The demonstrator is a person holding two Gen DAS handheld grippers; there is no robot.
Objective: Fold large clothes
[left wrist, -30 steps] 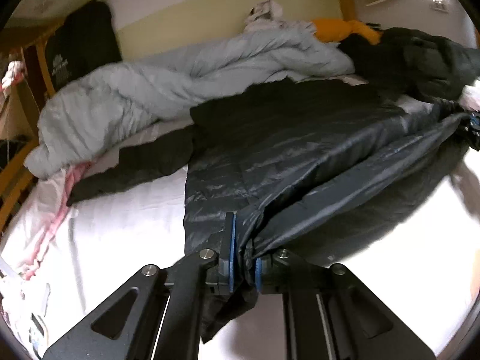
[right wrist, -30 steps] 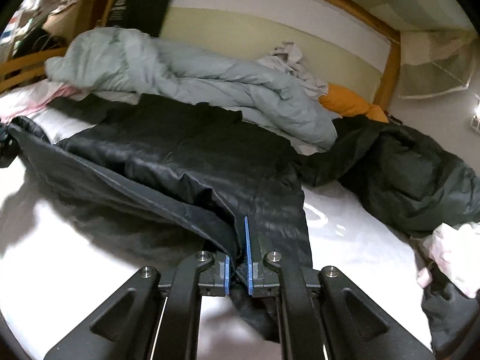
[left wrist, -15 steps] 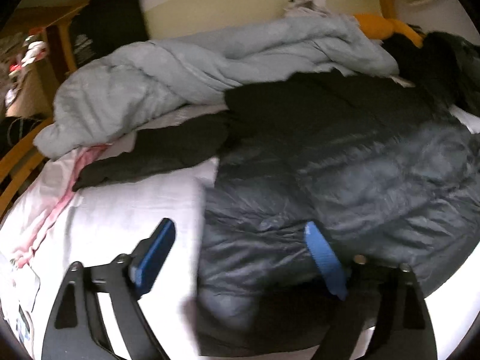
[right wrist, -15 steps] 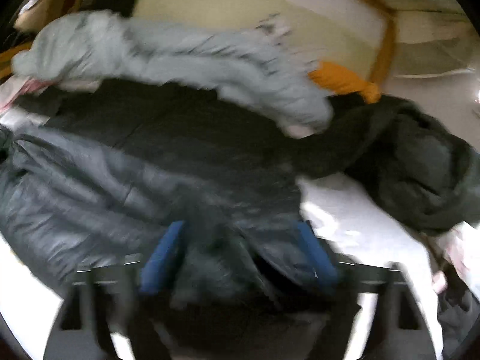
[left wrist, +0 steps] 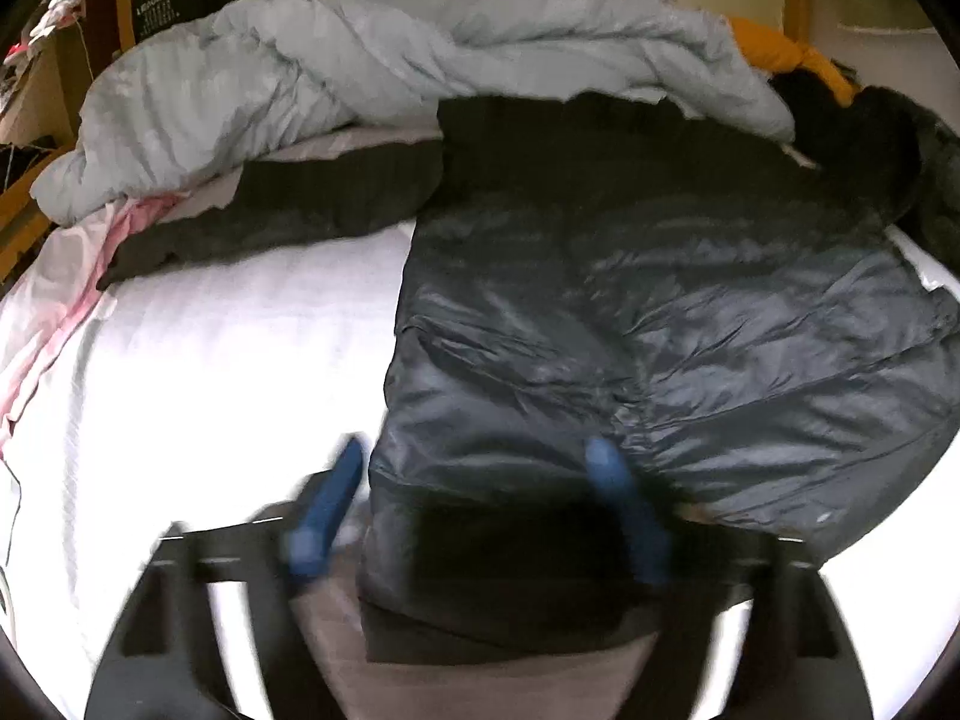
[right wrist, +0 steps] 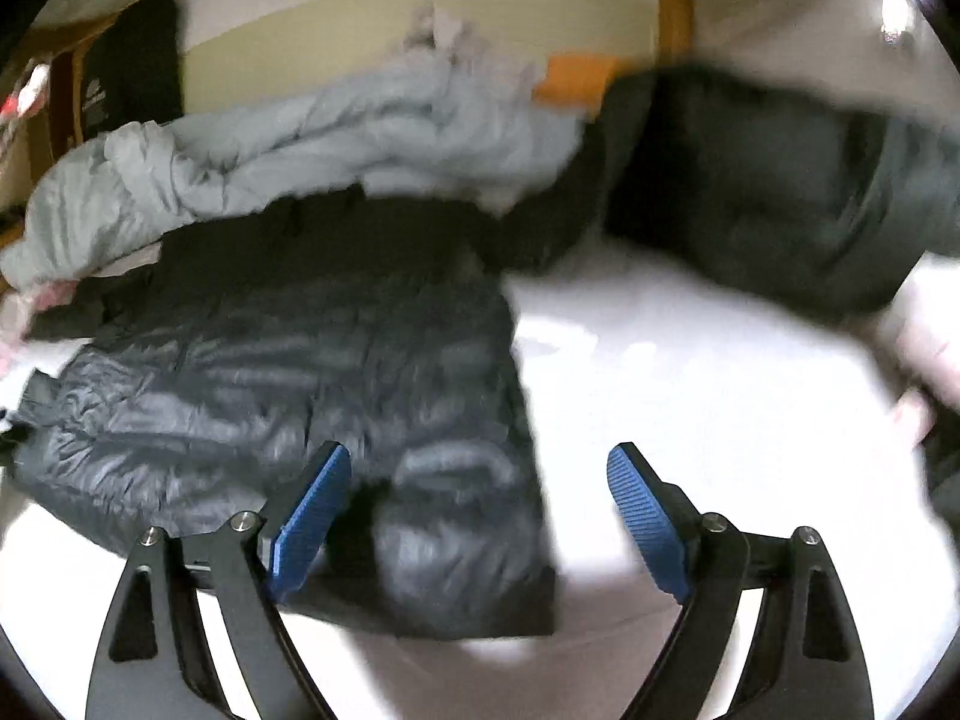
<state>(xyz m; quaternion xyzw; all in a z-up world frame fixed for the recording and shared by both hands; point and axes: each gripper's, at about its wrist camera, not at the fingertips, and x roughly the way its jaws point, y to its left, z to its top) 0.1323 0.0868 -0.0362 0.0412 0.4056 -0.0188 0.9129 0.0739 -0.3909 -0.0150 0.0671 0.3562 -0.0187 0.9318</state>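
Observation:
A dark, shiny puffer jacket [left wrist: 660, 312] lies spread flat on the white bed sheet [left wrist: 228, 360]. In the left wrist view my left gripper [left wrist: 477, 447] hovers over the jacket's near left corner. Its jaws are closing, with that corner between the blue pads [left wrist: 327, 510], which do not press on it. The right wrist view shows the same jacket [right wrist: 300, 372] at the left. My right gripper [right wrist: 477, 450] stands wide open over the jacket's near right corner, its right finger above bare sheet [right wrist: 690, 372]. Nothing is gripped.
A light grey duvet [left wrist: 360, 72] is bunched along the headboard behind the jacket. An orange cloth [left wrist: 774, 48] and a dark green coat [right wrist: 780, 198] lie at the back right. Pink-and-white fabric [left wrist: 54, 288] lies at the left bed edge, by the wooden frame.
Both grippers were shut on the jacket's lifted hem a second ago; both have let go and the hem has dropped flat. The left jaws have since narrowed. The right gripper swung right.

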